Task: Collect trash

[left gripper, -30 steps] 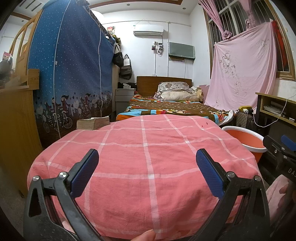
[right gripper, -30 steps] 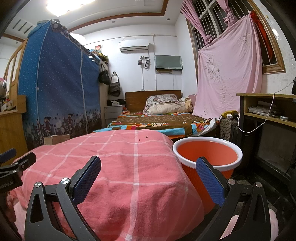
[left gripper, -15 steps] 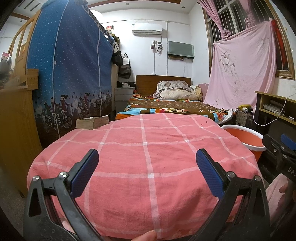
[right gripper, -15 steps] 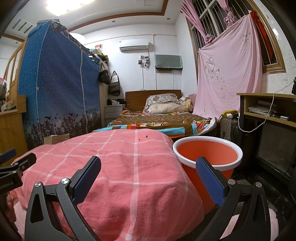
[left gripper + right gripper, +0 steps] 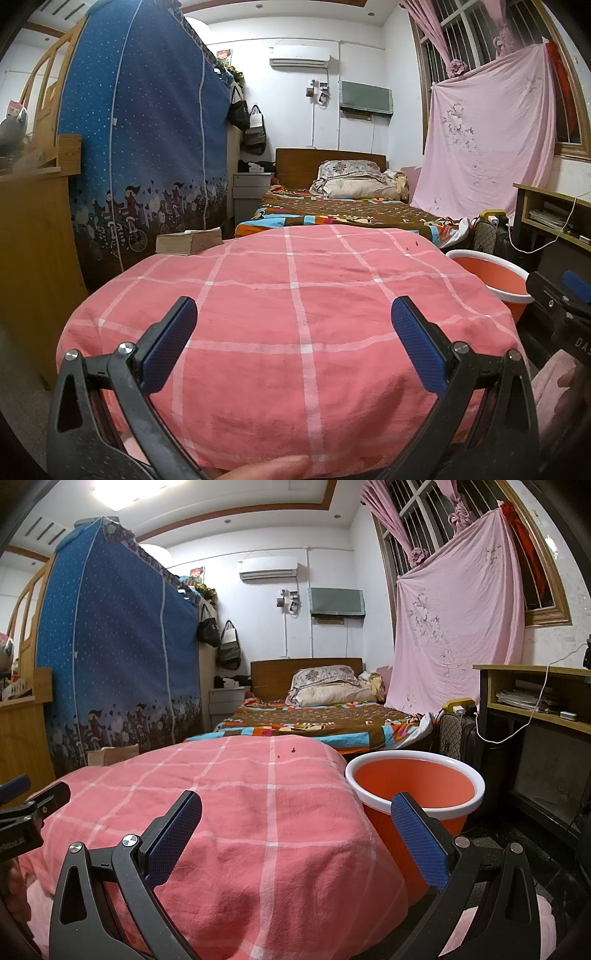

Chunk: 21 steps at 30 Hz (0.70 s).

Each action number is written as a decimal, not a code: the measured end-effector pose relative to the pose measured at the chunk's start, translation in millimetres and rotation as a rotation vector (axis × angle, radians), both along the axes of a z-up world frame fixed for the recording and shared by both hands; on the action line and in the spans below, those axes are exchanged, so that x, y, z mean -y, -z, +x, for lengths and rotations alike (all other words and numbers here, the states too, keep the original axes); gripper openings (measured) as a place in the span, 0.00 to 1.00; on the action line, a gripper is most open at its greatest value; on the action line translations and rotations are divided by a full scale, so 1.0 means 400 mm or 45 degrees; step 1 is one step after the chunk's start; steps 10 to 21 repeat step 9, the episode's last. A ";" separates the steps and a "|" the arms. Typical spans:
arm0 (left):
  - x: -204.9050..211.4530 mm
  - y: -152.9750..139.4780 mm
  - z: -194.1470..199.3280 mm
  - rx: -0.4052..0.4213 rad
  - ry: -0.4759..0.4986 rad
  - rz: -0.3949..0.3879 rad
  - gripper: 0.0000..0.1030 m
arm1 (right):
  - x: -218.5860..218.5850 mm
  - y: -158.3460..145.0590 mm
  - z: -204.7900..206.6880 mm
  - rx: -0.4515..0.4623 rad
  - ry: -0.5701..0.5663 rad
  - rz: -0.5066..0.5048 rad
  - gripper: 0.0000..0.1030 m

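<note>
— What covers the counter [image 5: 295, 332]?
— Matt pink cloth with white checks, slightly wrinkled.
— And the bucket [image 5: 413, 794]?
— Smooth orange plastic, glossy white rim.
— The left tongs [image 5: 294, 339]?
— Matt black plastic arms, blue pads [image 5: 168, 345] with a rough dimpled texture, shiny metal screws. The right tongs [image 5: 295, 829] look the same.
— The book [image 5: 189, 240]?
— Yellowed paper, dull.
— The headboard [image 5: 273, 674]?
— Brown wood, faintly shiny.

Black jaws, blue textured pads [image 5: 168, 343]

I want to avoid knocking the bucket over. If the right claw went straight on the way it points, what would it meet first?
Probably the pink checked cloth, which fills the space ahead of the open right claw. The orange bucket stands off to the right, though depth is unclear.
</note>
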State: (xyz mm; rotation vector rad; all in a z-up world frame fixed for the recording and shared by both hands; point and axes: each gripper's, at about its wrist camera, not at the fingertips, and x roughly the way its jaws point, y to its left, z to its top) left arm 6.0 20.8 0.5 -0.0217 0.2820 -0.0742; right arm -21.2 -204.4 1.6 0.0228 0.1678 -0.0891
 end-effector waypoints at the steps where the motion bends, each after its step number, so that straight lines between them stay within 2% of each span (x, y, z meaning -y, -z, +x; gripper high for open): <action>1: 0.001 0.000 -0.001 0.001 0.000 0.005 0.89 | 0.001 -0.001 0.001 -0.001 -0.001 -0.001 1.00; 21: 0.000 0.000 0.004 -0.003 -0.004 0.014 0.89 | 0.000 -0.002 0.001 -0.001 0.000 0.000 1.00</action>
